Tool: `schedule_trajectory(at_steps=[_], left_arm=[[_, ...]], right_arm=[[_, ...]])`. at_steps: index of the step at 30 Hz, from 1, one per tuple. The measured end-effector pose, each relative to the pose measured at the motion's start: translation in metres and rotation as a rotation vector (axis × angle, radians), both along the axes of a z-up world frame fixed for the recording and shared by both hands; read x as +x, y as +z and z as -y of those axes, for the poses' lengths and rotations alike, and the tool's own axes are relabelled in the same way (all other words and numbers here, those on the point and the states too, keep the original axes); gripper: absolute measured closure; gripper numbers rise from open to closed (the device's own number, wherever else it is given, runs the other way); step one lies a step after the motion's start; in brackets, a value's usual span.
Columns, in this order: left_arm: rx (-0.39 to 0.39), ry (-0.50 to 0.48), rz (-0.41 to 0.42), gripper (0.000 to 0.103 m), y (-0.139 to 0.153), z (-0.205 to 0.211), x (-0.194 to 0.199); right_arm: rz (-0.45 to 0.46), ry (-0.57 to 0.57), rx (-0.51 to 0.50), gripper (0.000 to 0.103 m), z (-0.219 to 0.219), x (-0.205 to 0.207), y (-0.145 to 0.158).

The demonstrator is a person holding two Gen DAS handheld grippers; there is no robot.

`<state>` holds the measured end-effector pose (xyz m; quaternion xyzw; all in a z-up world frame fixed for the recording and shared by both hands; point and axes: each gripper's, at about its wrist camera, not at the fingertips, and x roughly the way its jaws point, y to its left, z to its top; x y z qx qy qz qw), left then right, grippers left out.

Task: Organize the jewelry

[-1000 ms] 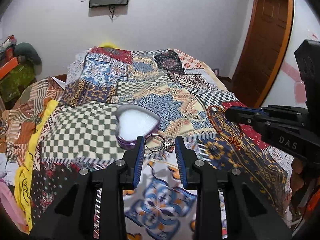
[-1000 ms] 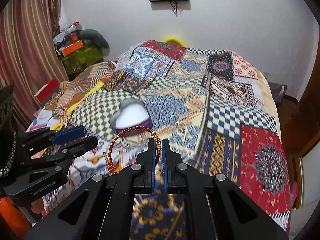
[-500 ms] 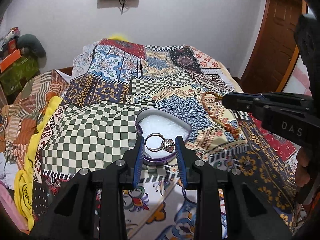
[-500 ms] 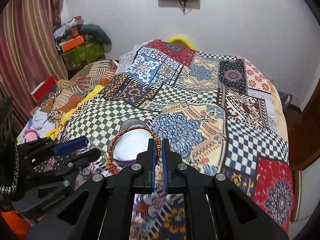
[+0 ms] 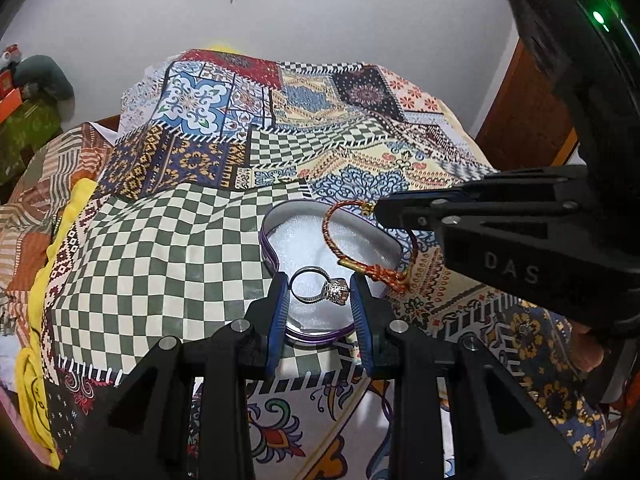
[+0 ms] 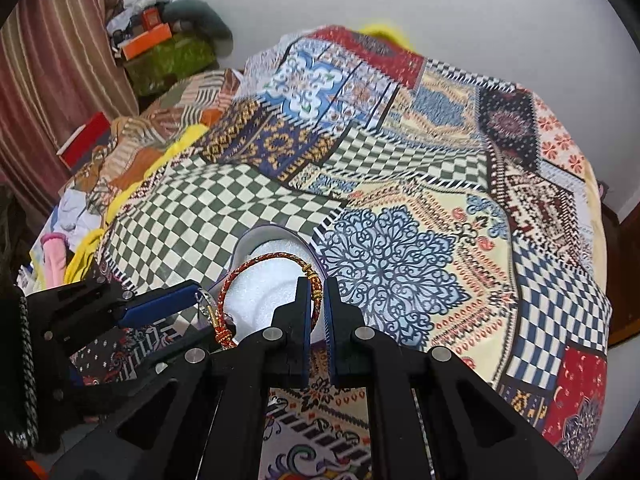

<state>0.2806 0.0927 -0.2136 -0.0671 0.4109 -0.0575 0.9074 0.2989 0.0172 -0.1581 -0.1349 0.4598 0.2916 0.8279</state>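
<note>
A heart-shaped purple box (image 5: 276,258) with white lining lies open on the patchwork bedspread; it also shows in the right wrist view (image 6: 264,280). My left gripper (image 5: 319,292) is shut on a silver ring with a stone (image 5: 320,290), held just above the box's near part. My right gripper (image 6: 318,298) is shut on a red-and-gold cord bracelet (image 6: 256,266), which hangs over the box. In the left wrist view the bracelet (image 5: 332,236) dangles from the right gripper's tips at the box's right side.
The patchwork bedspread (image 5: 160,248) covers the whole bed. Clothes and boxes are piled at the left (image 6: 160,40). A wooden door (image 5: 524,120) stands at the right, and a white wall is behind the bed.
Both grippers have moved forward and in over the box. The ring and the bracelet, earlier short of the box, now hang above its white lining.
</note>
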Motion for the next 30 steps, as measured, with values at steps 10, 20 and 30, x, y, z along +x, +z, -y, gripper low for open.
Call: schedule_trajectory(at_steps=[10, 20, 30], left_arm=[[0.011, -0.001, -0.02, 0.073, -0.005, -0.002, 0.003], [0.042, 0.021, 0.005, 0.072, 0.018, -0.004, -0.007], [0.055, 0.003, 0.042, 0.071, 0.046, 0.007, -0.024]], right_arm=[[-0.062, 0.053, -0.033, 0.098, -0.011, 0.009, -0.011], [-0.045, 0.022, 0.0, 0.081, -0.003, 0.007, 0.006], [0.041, -0.037, 0.046, 0.08, 0.041, -0.02, 0.041]])
